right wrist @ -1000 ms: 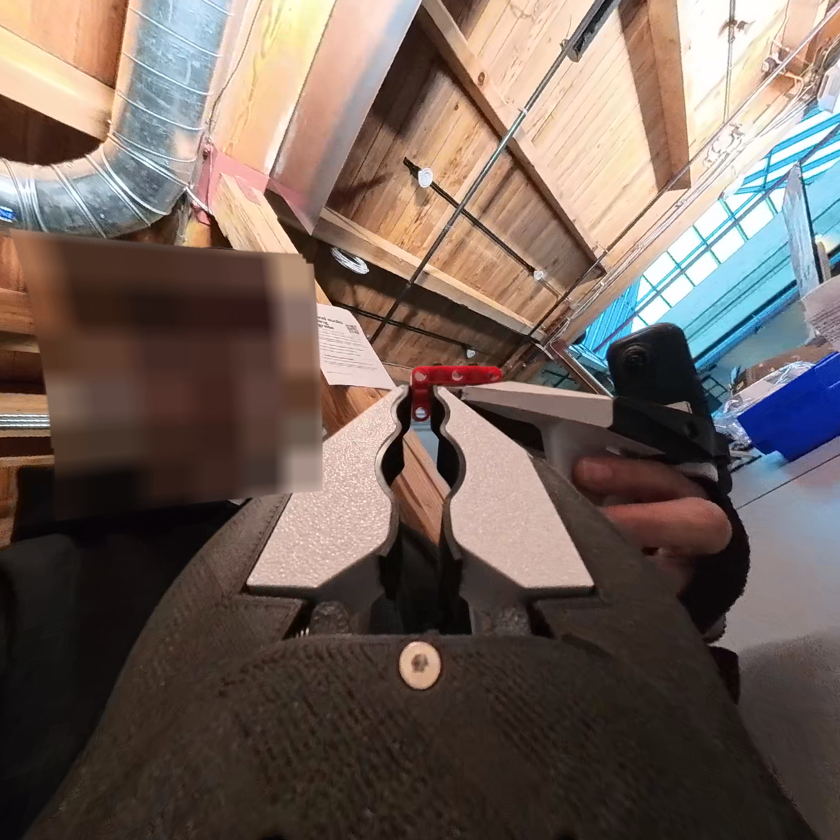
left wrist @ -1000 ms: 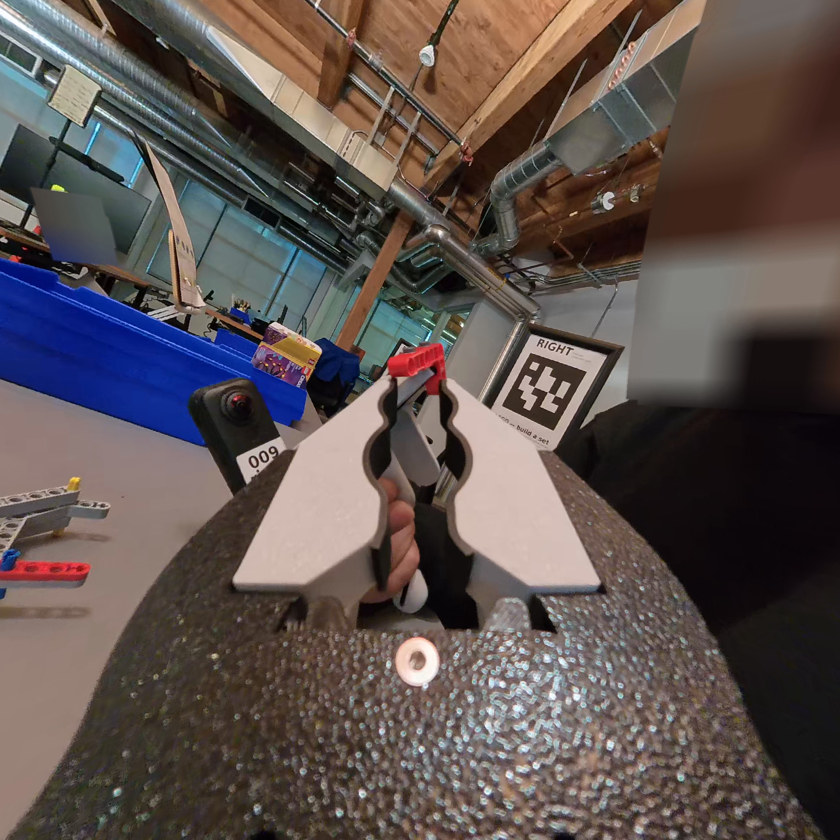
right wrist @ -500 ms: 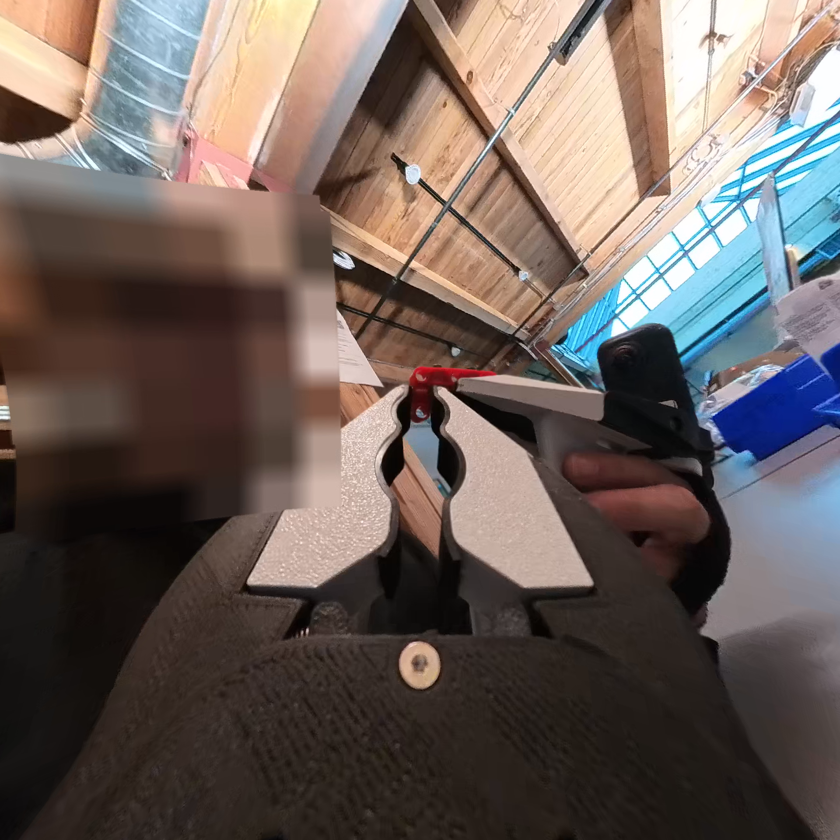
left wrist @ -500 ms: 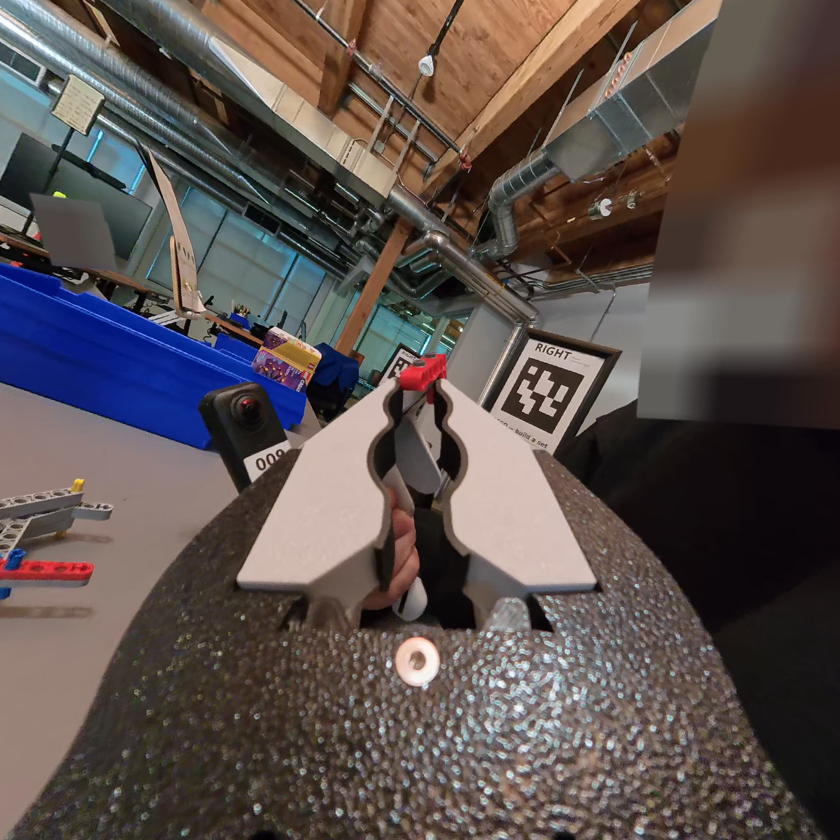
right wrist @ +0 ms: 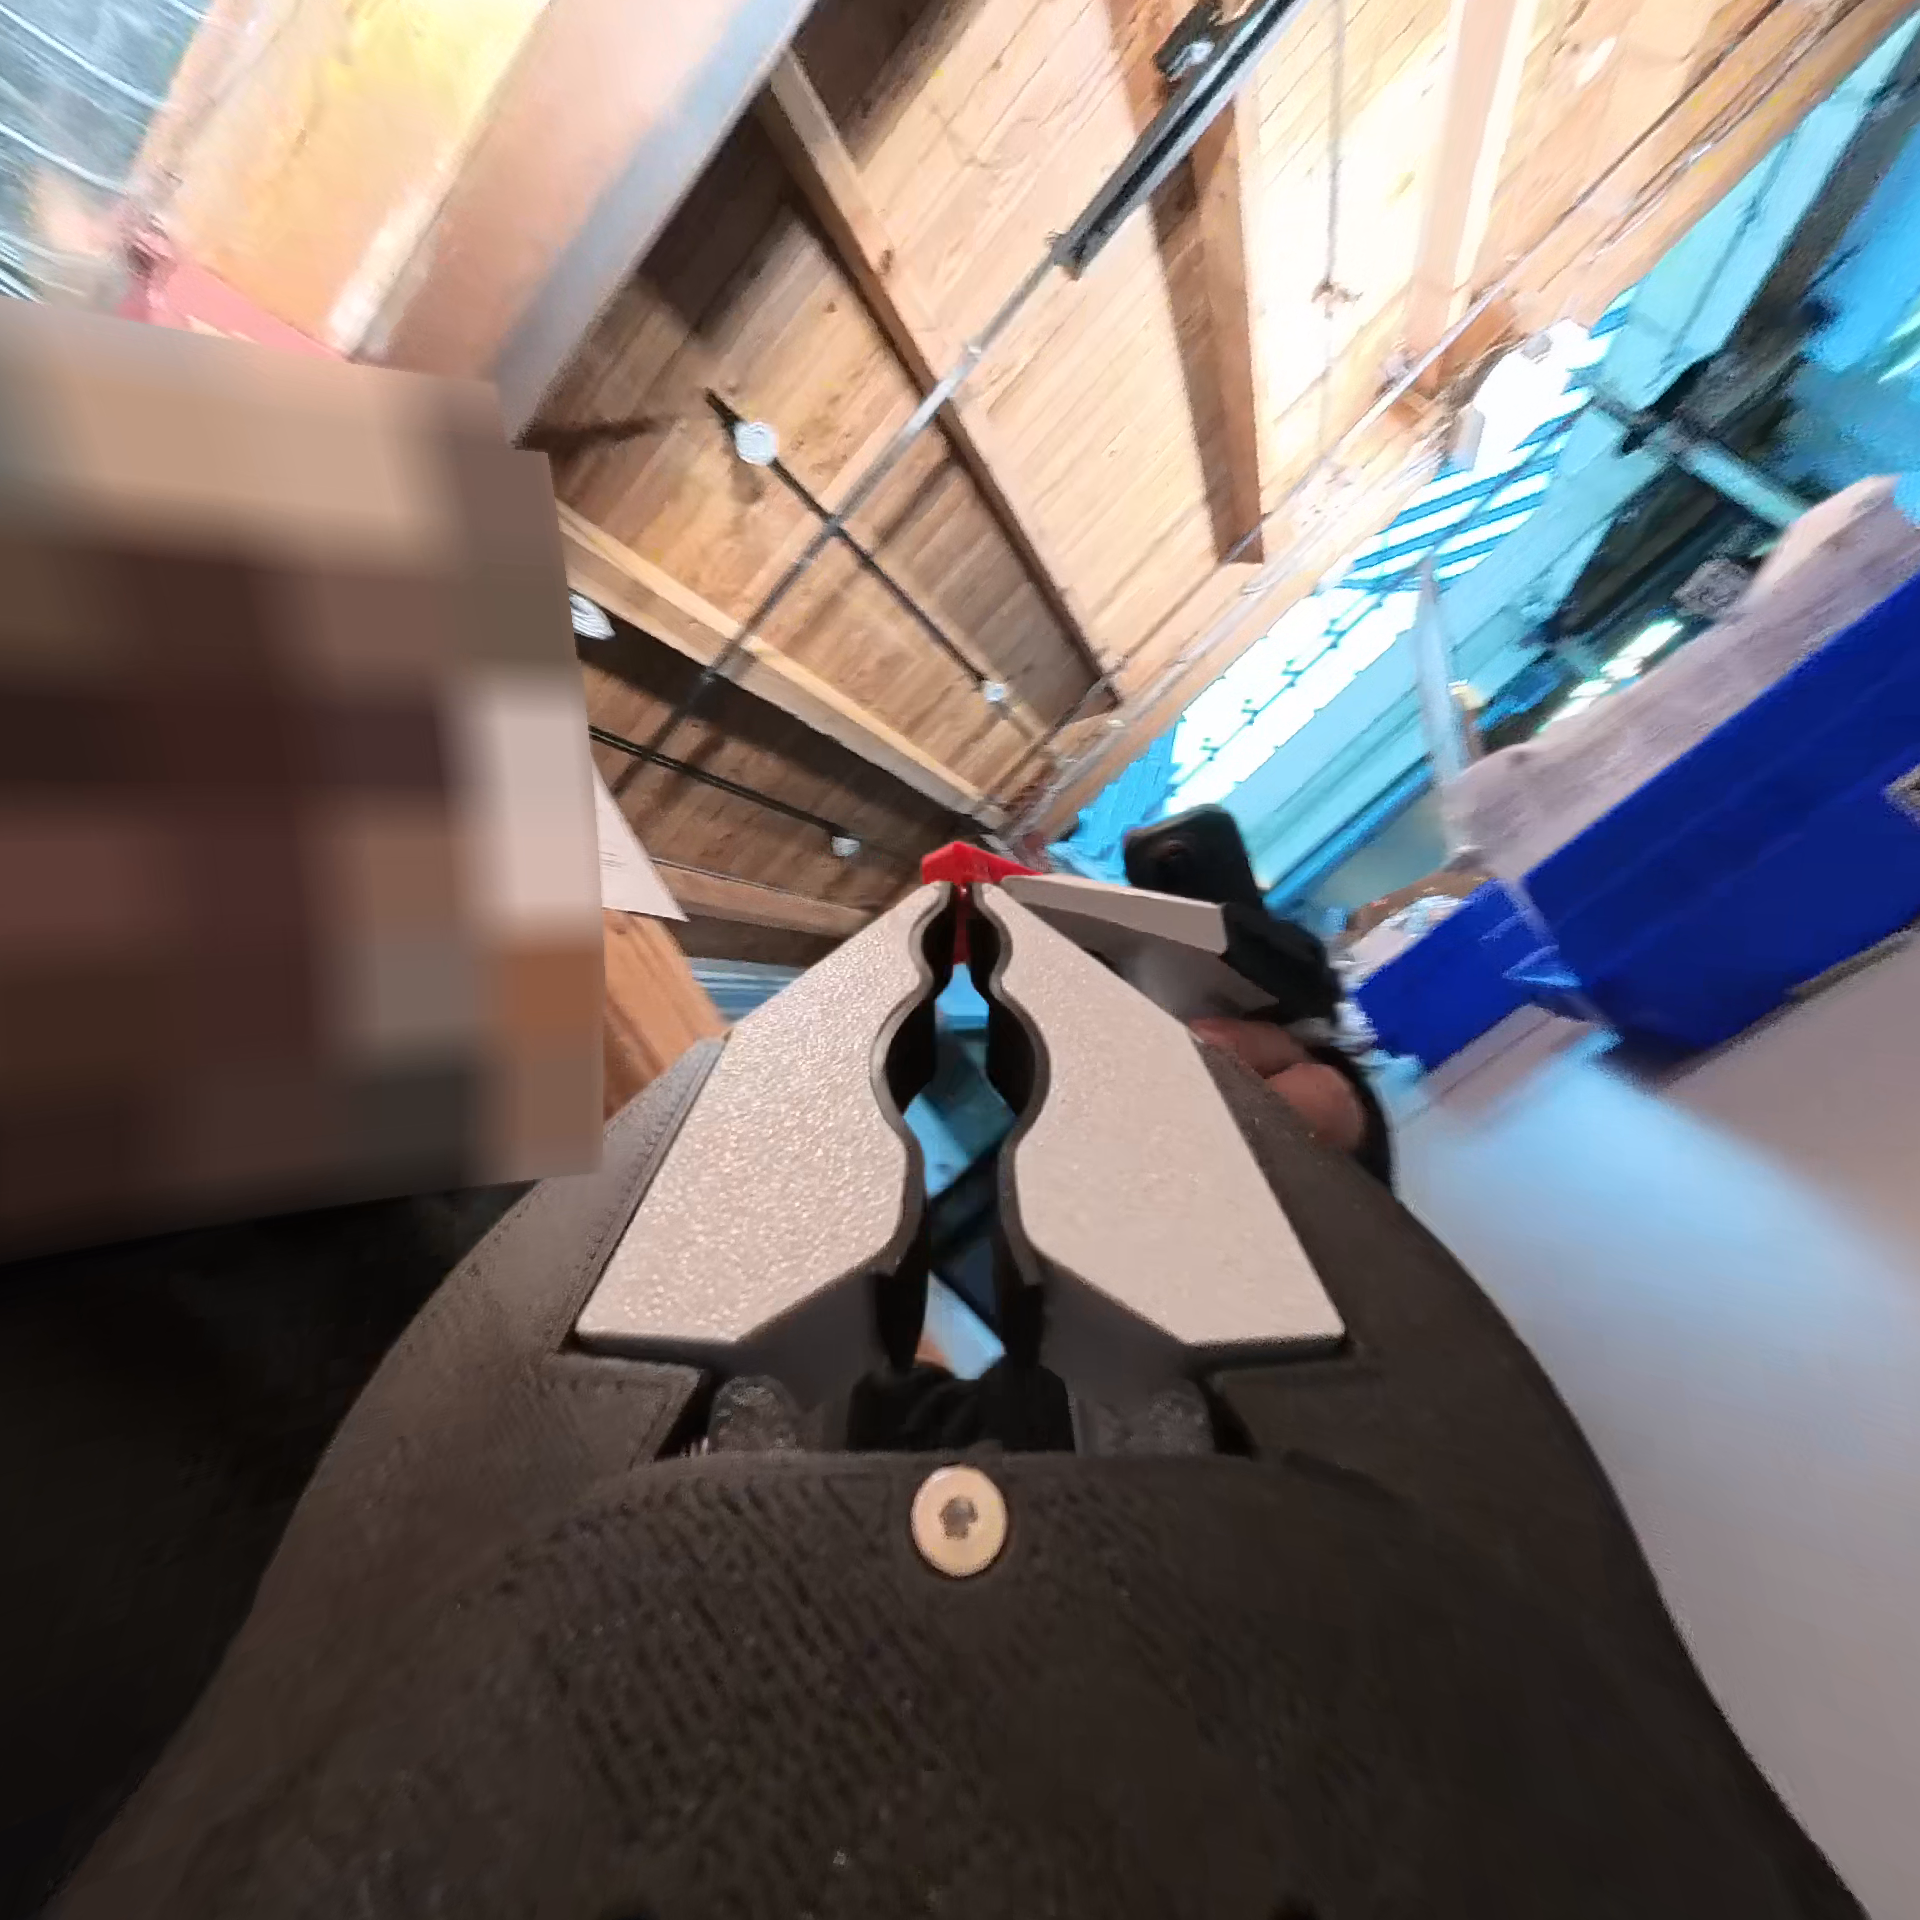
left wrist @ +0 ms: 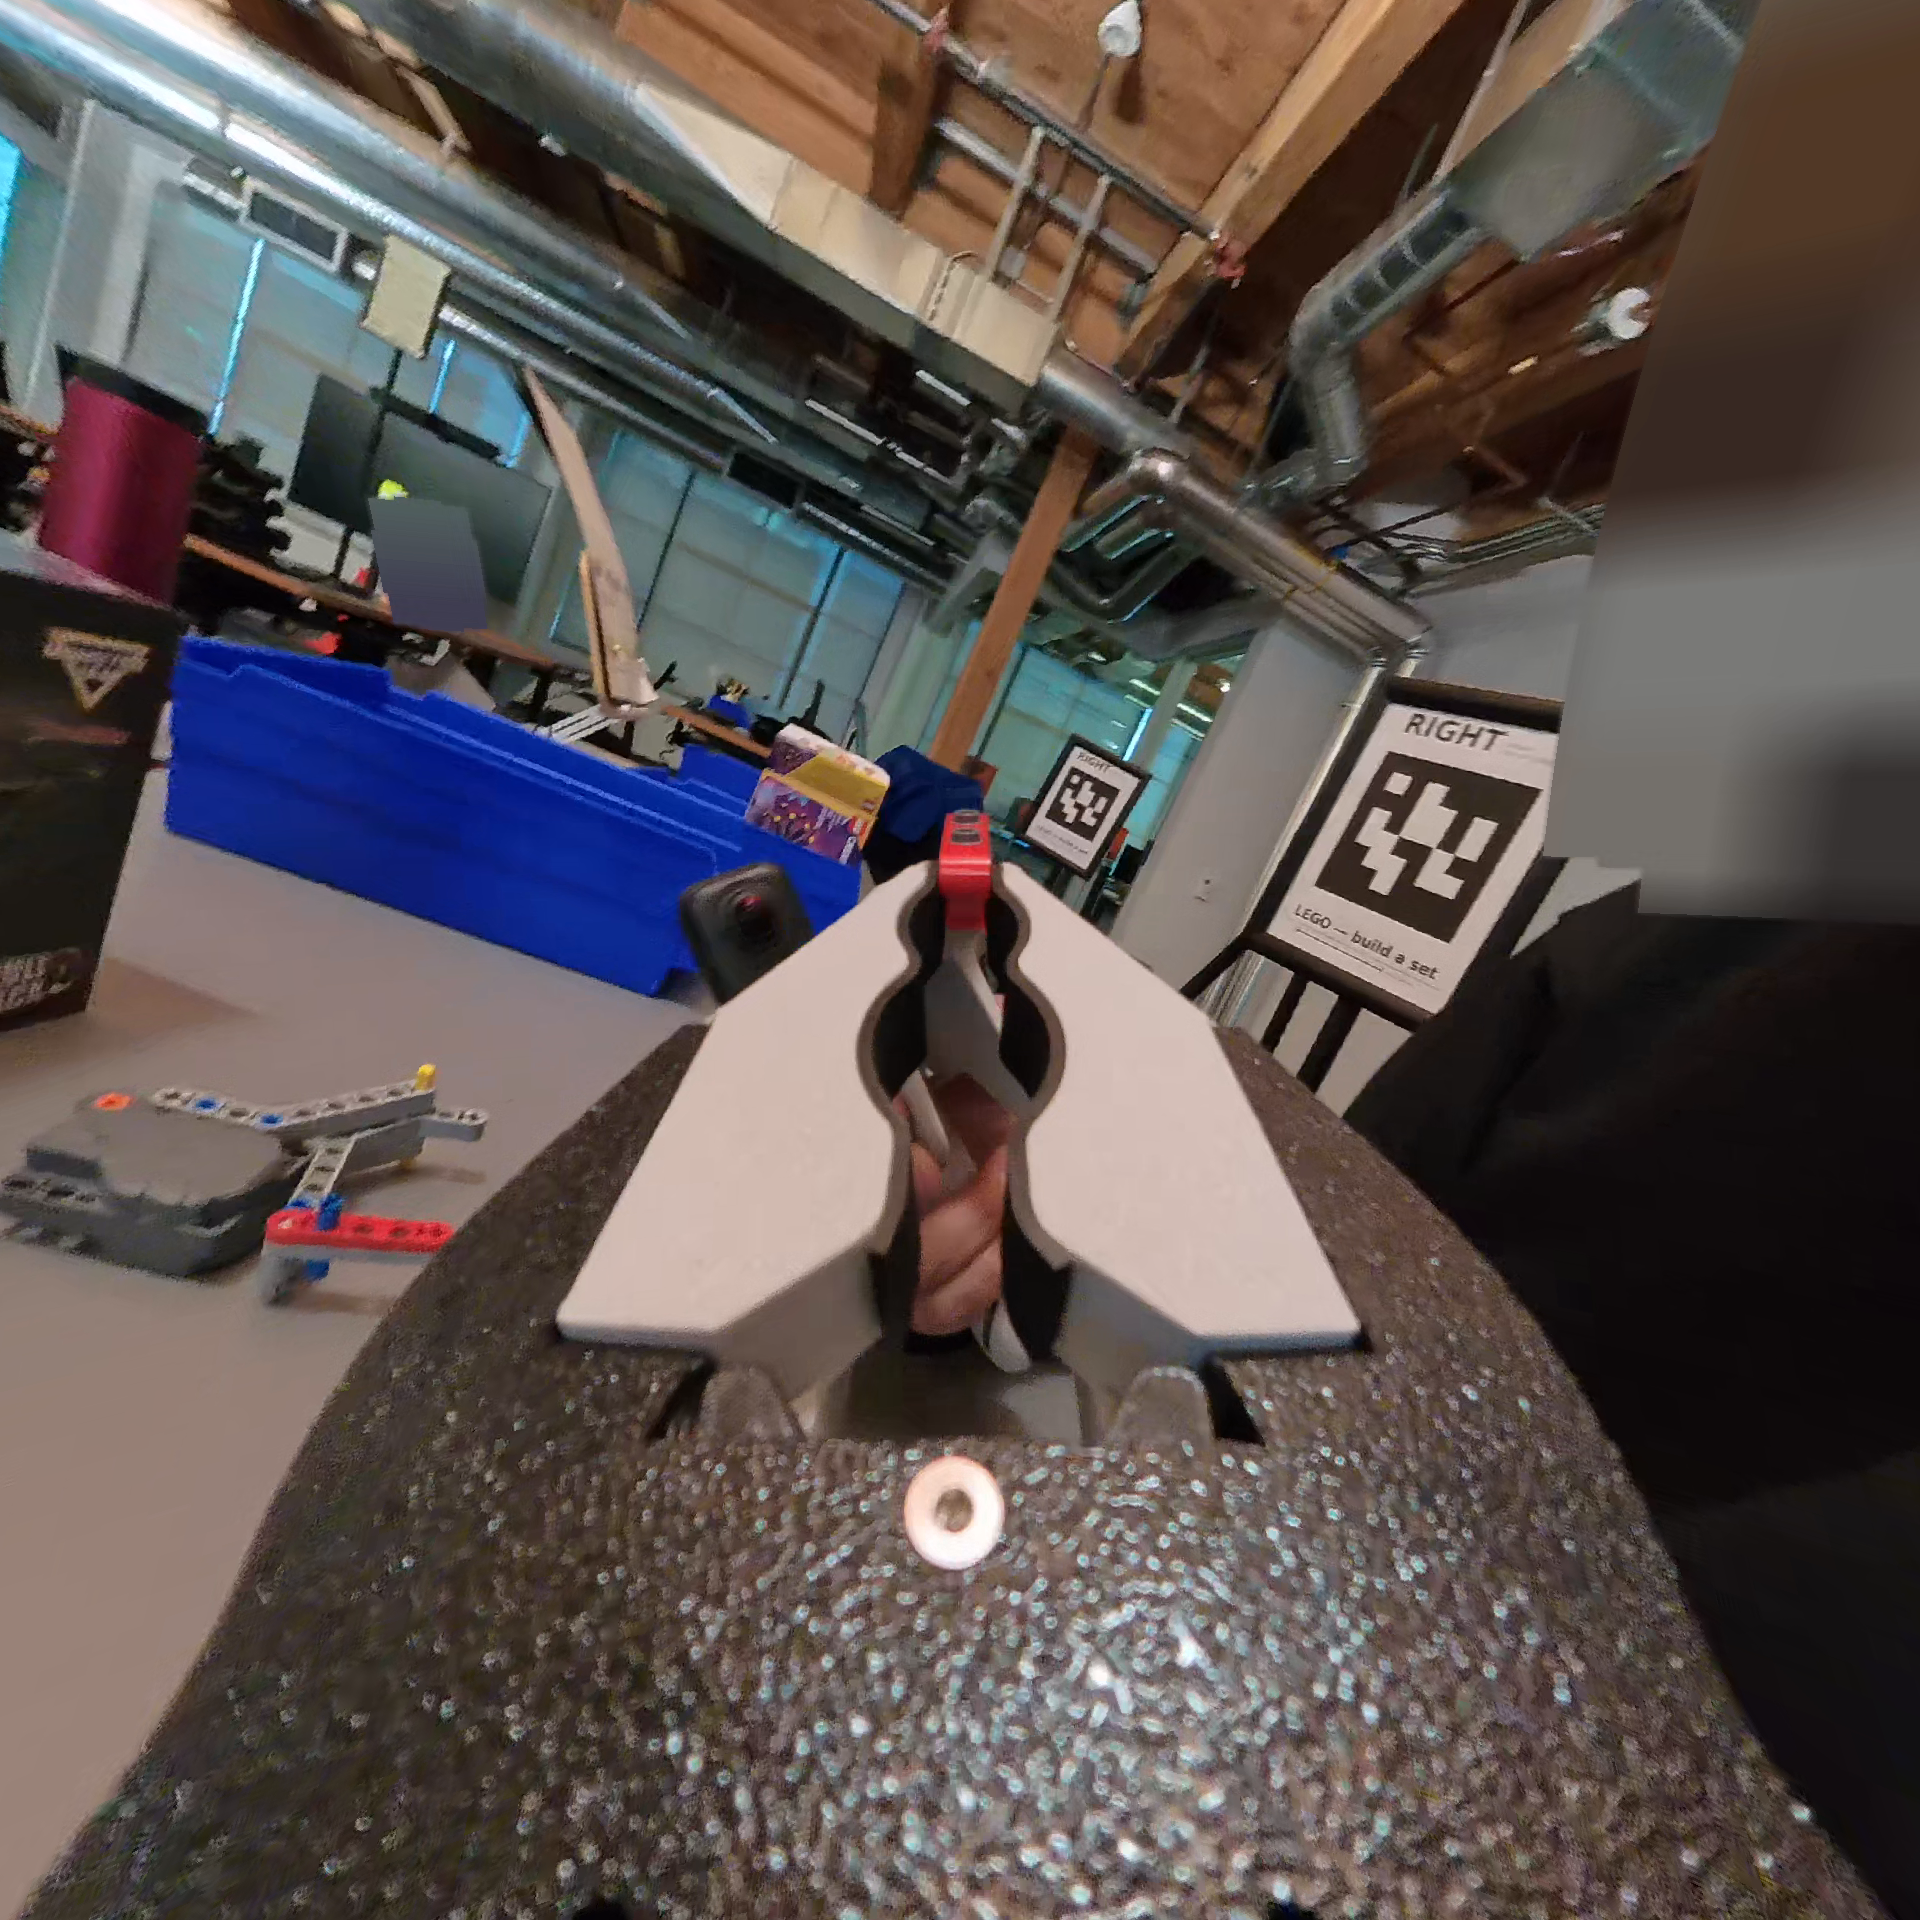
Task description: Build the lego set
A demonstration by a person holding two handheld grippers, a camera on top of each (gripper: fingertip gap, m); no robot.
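L claw [left wrist: 964, 883]: pressed together, pinching red lego piece [left wrist: 964, 862], frame centre, up off table [left wrist: 208, 1455].
R claw [right wrist: 966, 902]: also pinching same red piece [right wrist: 961, 864]; both tips meet on it.
Piece axis: can't tell, mostly hidden.
Partial build [left wrist: 208, 1164]: on table, lower left of L view, well apart from the claws.
Nearer arm: L, I judge.

Timber ceiling [left wrist: 1195, 125], metal ducts [left wrist: 1351, 312], grey table [left wrist: 208, 1455]
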